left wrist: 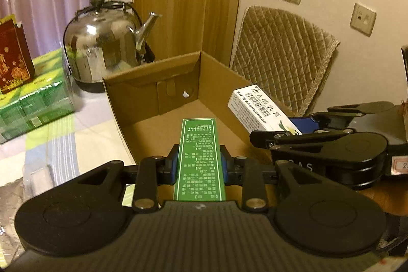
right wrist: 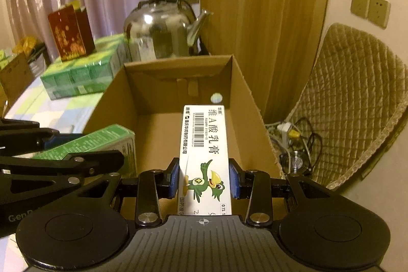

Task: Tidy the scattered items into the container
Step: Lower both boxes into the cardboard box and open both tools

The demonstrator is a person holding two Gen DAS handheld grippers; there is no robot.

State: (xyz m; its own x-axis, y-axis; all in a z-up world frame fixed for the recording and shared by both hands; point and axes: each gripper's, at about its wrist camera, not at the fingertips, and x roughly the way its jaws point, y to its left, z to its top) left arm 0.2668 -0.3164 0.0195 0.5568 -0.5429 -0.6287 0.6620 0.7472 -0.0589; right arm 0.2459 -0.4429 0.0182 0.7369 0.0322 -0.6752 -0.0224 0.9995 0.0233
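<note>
The left tool [left wrist: 198, 167] squeezes a long green box [left wrist: 198, 157] between its blue pads and holds it over the open cardboard box [left wrist: 153, 83]. The right tool [right wrist: 204, 179] squeezes a white box with a green bird [right wrist: 205, 159] on it, also over the cardboard box [right wrist: 178, 73]. In the left view, the right tool [left wrist: 301, 130] sits at 3 o'clock, close beside the left one. A shiny kettle [left wrist: 104, 42] stands at 11 o'clock behind the cardboard box, on the checked surface [left wrist: 63, 134]. Green packs [right wrist: 79, 78] sit at 10 o'clock
</note>
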